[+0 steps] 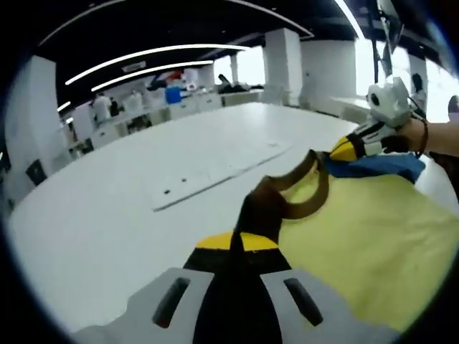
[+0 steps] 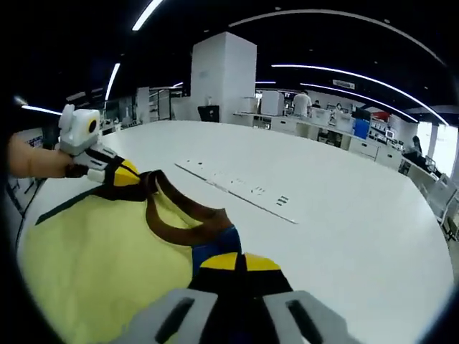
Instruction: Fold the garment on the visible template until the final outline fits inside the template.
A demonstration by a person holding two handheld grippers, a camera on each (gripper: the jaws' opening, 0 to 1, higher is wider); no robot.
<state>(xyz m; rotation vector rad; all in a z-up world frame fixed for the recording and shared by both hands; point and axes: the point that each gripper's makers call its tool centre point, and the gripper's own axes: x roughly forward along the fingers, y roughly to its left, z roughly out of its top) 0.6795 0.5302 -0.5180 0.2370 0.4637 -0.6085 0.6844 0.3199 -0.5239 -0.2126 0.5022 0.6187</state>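
Both grippers' fingers [image 1: 247,233] [image 2: 231,259] clench the yellow garment [image 1: 373,247] (brown collar) above the white table [image 1: 107,222].

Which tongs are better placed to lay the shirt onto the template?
Probably the left tongs: they grip the shirt at its collar, with the template just ahead. The right tongs, also gripping, sit farther back.

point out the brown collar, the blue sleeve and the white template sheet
brown collar [image 2: 172,222], right gripper view, on its curved band.
blue sleeve [image 1: 387,166], left gripper view, on the blue fabric.
white template sheet [image 1: 215,168], left gripper view, on its flat middle.
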